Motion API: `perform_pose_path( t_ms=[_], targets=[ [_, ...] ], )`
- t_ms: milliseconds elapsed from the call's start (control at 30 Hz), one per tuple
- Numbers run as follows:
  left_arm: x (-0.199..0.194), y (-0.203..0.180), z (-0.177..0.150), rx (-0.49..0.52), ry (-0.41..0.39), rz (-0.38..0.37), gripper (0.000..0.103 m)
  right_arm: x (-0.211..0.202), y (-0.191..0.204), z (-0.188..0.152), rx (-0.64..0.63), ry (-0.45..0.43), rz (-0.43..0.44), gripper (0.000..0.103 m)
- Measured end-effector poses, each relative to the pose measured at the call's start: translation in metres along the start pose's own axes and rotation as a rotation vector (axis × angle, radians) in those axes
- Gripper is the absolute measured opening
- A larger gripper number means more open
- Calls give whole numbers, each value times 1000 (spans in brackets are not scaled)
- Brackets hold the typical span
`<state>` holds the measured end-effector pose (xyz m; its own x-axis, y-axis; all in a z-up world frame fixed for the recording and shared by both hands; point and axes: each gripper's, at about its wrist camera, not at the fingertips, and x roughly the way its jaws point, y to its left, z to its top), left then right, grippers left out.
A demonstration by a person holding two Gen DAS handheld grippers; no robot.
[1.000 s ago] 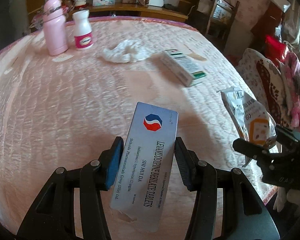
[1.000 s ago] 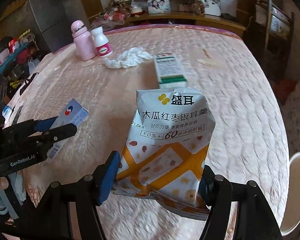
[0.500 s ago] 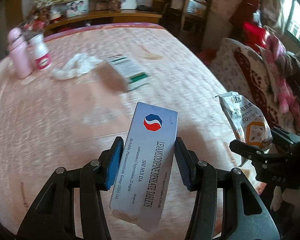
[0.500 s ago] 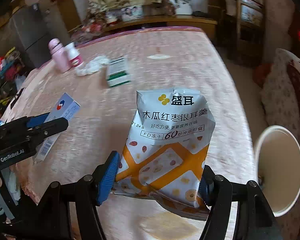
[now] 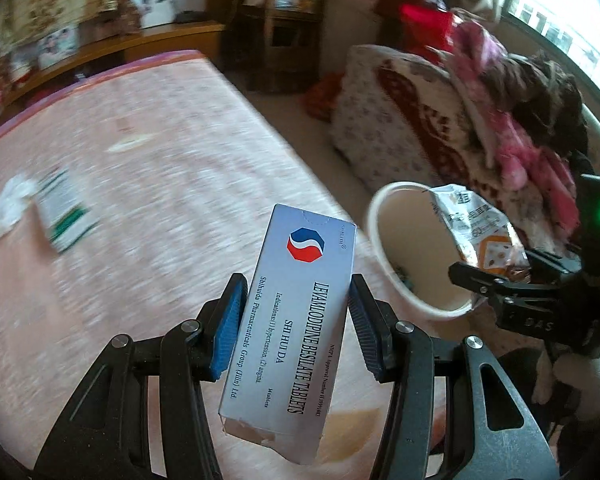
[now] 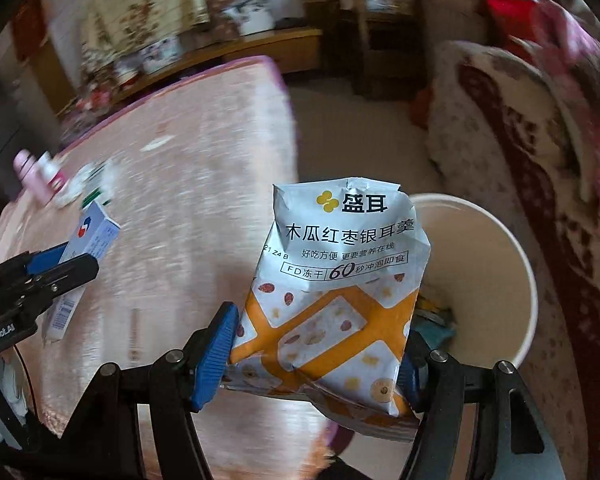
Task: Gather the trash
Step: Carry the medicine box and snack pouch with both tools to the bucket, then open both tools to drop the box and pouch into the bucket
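Observation:
My left gripper [image 5: 296, 324] is shut on a grey-blue tablet box [image 5: 300, 312] with a red and blue logo, held upright over the pink bed's near edge. My right gripper [image 6: 320, 344] is shut on a white and orange snack bag [image 6: 332, 280]. The bag hangs over the near left rim of a round cream bin [image 6: 496, 280] that stands on the floor beside the bed; some trash lies in its bottom. In the left wrist view the bin [image 5: 384, 248] is just right of the box, with the bag [image 5: 476, 228] above its far side.
The pink quilted bed [image 5: 160, 208] still carries a green and white box [image 5: 64, 208] and a crumpled white tissue [image 5: 4, 208]; a pink bottle [image 6: 32, 172] shows far left. A patterned sofa piled with clothes [image 5: 480, 128] stands behind the bin. Wooden shelves line the far wall.
Both grippers have swung right, from over the bed to its edge, each still holding its item. The bin has come into view and the bag now hangs over it.

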<state>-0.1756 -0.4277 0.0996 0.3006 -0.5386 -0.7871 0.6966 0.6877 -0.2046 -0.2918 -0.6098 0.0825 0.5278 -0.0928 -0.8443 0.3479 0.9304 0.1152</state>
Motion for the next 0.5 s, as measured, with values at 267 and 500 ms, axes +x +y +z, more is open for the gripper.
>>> perform_pose_path(
  t_ms=[267,500],
  targets=[
    [51,-60,35,40,52,-122,50,4,-68,5,114,35,-71,67],
    [92,-95,55,41,107,-212,50,13,-109,13,176,45,-110,68]
  ],
)
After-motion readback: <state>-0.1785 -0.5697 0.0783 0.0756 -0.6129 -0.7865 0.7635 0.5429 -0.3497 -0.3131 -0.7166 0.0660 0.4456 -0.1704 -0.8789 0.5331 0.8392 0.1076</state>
